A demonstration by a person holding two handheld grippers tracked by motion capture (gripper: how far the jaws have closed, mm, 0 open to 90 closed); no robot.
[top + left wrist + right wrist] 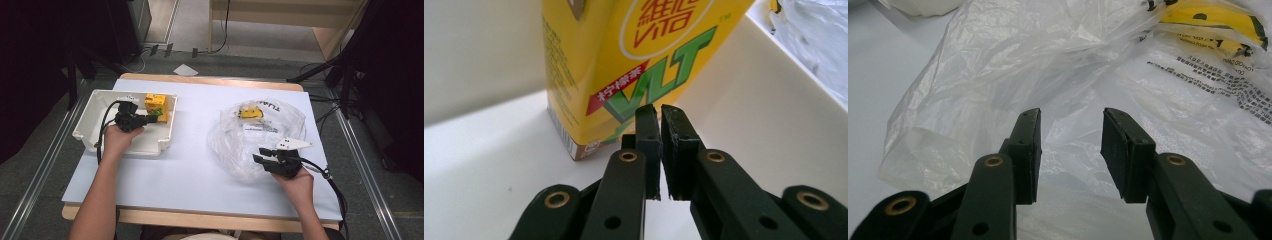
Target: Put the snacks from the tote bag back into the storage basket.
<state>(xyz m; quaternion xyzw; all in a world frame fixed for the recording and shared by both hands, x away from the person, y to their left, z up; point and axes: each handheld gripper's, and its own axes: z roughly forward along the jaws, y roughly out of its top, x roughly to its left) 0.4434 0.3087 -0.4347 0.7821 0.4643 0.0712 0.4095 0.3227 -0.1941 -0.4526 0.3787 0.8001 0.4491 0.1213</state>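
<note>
Done: one drink carton stands in the white tray; left gripper jaws together, empty.
Left: another yellow pack seemingly inside the plastic bag; right gripper jaws apart.

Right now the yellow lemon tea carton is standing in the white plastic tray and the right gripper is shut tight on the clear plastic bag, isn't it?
Not quite. The right gripper is open over the clear plastic bag, as the right gripper view shows. The yellow lemon tea carton does stand in the white plastic tray.
</note>
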